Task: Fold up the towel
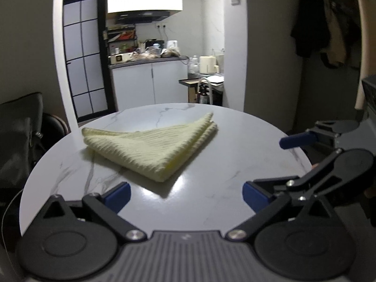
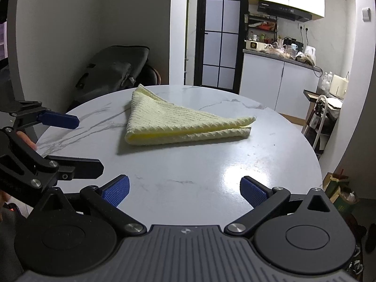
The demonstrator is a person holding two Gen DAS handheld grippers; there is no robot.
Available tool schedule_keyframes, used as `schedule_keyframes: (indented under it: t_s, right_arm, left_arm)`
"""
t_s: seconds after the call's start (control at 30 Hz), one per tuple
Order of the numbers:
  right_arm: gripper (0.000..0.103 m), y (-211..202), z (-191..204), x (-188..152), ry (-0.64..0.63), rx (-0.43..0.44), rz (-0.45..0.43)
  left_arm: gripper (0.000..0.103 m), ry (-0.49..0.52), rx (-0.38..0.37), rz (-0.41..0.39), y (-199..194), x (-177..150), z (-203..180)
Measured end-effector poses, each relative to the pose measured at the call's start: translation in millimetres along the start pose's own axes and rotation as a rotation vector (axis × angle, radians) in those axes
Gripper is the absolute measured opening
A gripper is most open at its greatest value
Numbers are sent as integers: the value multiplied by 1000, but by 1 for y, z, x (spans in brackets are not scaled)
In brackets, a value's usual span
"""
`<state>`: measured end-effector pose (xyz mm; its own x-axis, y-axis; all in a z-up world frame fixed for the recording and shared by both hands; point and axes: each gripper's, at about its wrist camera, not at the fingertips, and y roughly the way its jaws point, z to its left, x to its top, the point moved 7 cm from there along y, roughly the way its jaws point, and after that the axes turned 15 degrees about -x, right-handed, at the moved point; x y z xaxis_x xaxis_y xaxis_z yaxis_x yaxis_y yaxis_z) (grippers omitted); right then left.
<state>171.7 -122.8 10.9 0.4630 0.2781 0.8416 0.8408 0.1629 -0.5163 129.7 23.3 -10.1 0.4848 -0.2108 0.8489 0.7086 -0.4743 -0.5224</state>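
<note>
- Both grippers stand with their blue-padded jaws spread wide and nothing between them: the left gripper (image 1: 186, 193) and the right gripper (image 2: 184, 191) each hang over the near part of the round white marble-patterned table (image 2: 199, 178), short of the towel and apart from it.
- Well in from the table's rim lies the pale yellow waffle-weave towel (image 2: 174, 122), folded to a layered triangle, one point towards the left gripper, its doubled edge facing the right gripper.
- Judged by its look, the towel is light, soft and limp; it will sag and its layers may slide apart on the glossy top if only one ply is pinched.
- Best hold seems the two far-apart corners, taking all layers at once.
- Bare tabletop surrounds the towel on every side, so there is room to sweep a corner across.
- Beyond the table's rim stand a dark chair (image 2: 112, 70) and a wall, close enough to mind on wide swings.
</note>
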Motion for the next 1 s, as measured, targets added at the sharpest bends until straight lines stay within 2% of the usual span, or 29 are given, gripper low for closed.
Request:
schedule_keyframes:
  t_s: [0.2, 0.37, 0.53, 0.73, 1.0]
  right_arm:
    - [102, -6, -3, -2, -13, 12, -7]
    - [102, -2, -3, -13, -28, 23, 25]
    - [102, -3, -3, -15, -28, 30, 25]
    - [102, -2, -3, -15, -14, 6, 13]
    - [102, -2, -2, -12, -1, 30, 9]
  left_arm:
    - [103, 10, -20, -7, -2, 3, -4]
    - [103, -69, -28, -84, -13, 1, 1]
    - [103, -41, 71, -52, -17, -10, 5]
    - [103, -38, 77, -78, -24, -12, 10]
    - [103, -31, 101, -96, -28, -13, 12]
